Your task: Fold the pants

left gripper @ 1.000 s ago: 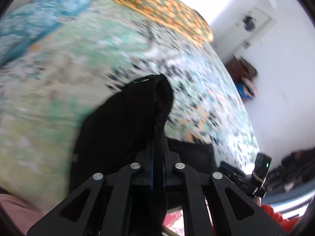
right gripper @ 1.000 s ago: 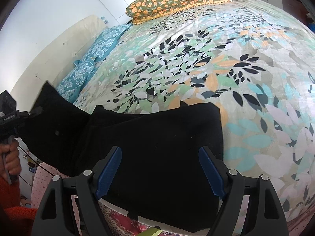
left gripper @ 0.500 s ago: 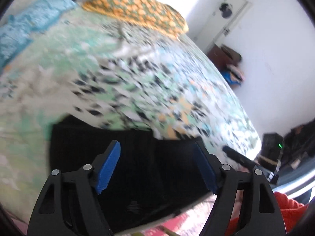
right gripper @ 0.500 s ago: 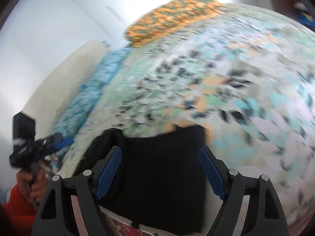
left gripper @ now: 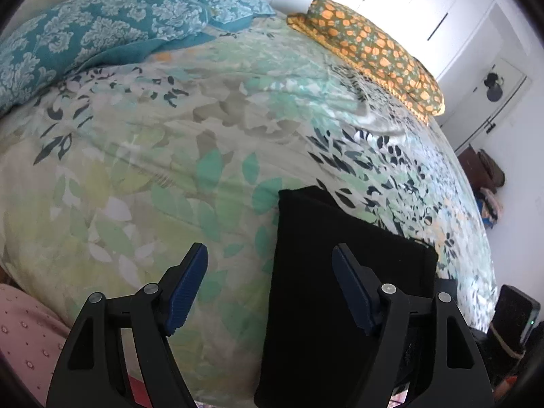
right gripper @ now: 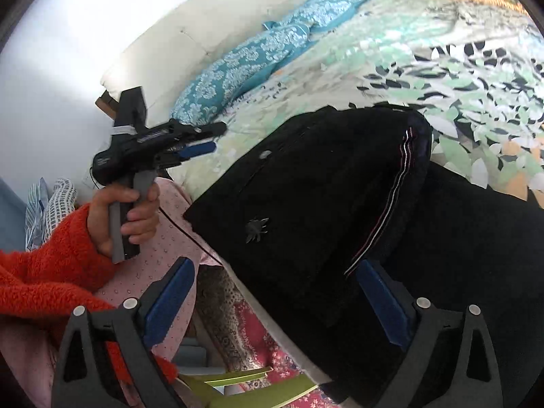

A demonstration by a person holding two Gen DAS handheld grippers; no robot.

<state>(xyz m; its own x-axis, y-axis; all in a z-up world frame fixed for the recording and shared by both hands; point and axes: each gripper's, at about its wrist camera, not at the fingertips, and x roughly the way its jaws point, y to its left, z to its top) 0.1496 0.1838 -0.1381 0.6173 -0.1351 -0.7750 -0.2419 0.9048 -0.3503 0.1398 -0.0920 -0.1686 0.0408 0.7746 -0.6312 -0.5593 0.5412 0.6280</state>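
Two black grippers with blue finger pads, both spread wide and holding nothing, hover at the near edge of the bed. The left gripper (left gripper: 270, 282) sits above the leaf-patterned green and white bedspread (left gripper: 163, 156), its right finger over the folded black fabric pants (left gripper: 333, 272), which lie flat on the spread near the bed's edge. From the right wrist view, the right gripper (right gripper: 275, 295) hangs over the pants (right gripper: 306, 204), where a thin striped seam and a small button show. The left gripper (right gripper: 200, 139) appears there too, gripped by a hand (right gripper: 125, 214) in a fuzzy red sleeve (right gripper: 51, 272). Teal damask pillows (left gripper: 85, 40) and an orange-patterned pillow (left gripper: 370, 47) lie farther up the bed.
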